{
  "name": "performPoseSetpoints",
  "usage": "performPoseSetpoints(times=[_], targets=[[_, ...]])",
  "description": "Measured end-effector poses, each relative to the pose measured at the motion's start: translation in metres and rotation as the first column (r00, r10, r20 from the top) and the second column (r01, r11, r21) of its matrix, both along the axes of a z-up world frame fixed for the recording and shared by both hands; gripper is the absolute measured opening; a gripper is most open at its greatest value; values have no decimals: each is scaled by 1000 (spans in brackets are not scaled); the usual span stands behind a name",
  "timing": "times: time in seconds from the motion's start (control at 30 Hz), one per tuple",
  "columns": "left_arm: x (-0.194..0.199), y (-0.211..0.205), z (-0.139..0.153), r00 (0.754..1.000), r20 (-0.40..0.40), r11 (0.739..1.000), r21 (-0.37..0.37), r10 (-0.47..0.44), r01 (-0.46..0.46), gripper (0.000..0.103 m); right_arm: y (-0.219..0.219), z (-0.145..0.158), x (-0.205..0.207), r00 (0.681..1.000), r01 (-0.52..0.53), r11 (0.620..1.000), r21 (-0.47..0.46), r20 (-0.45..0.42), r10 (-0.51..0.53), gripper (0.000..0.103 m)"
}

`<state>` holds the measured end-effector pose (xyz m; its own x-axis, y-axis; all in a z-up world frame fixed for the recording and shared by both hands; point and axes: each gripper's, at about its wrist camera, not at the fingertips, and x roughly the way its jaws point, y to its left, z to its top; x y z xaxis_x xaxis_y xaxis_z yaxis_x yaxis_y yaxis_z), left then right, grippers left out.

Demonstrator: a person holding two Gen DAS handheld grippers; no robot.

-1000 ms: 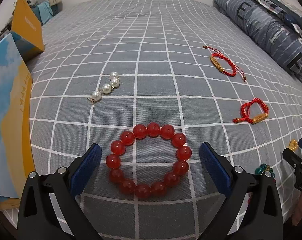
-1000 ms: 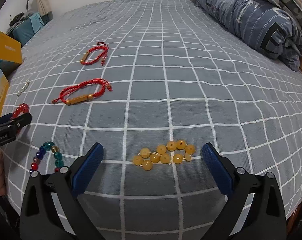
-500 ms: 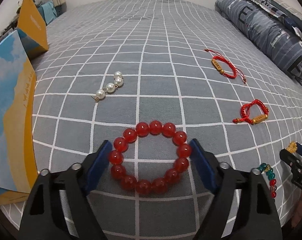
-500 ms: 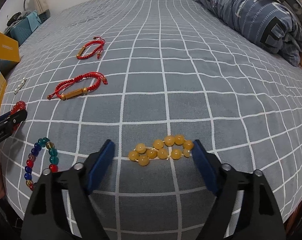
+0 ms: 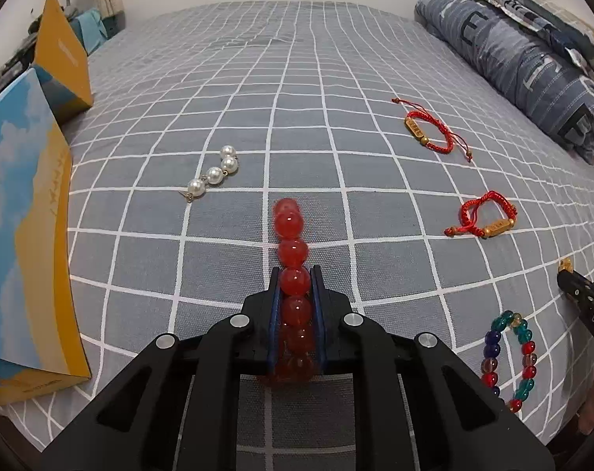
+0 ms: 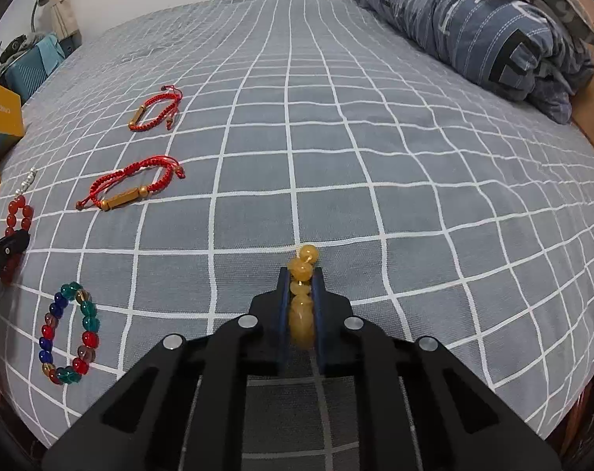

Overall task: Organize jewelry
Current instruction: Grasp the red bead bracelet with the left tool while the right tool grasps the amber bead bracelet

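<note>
My left gripper (image 5: pixel 294 274) is shut on the red bead bracelet (image 5: pixel 291 231), squeezed into a line between the blue pads, near the bed's front edge. My right gripper (image 6: pixel 300 274) is shut on the yellow bead bracelet (image 6: pixel 302 265), also pinched flat. The red bracelet also shows at the left of the right wrist view (image 6: pixel 18 214). A multicoloured bead bracelet (image 6: pixel 69 331) lies between the grippers; it also shows in the left wrist view (image 5: pixel 510 357). Two red cord bracelets (image 5: pixel 487 218) (image 5: pixel 430 129) and a pearl piece (image 5: pixel 214 174) lie farther back.
The grey checked bed sheet (image 5: pixel 297 98) carries everything. A blue and orange box (image 5: pixel 22 216) and an orange box (image 5: pixel 63 59) stand at the left edge. A folded dark blue quilt (image 6: pixel 493 27) lies at the back right.
Both grippers closed from wide open. The left squeezed the red bracelet from a ring into a line; the right pinched the yellow beads together.
</note>
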<state>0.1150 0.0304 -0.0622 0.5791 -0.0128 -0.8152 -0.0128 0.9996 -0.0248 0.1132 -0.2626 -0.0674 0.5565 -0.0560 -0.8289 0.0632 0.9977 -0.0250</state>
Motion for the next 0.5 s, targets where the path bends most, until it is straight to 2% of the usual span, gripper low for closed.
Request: performPoseSetpoints(times=[0.5], targets=[[-5,4,8,999,36,999,-46,23,-21,13,2,16,-10,995,-5,1000,8,97,4,9]])
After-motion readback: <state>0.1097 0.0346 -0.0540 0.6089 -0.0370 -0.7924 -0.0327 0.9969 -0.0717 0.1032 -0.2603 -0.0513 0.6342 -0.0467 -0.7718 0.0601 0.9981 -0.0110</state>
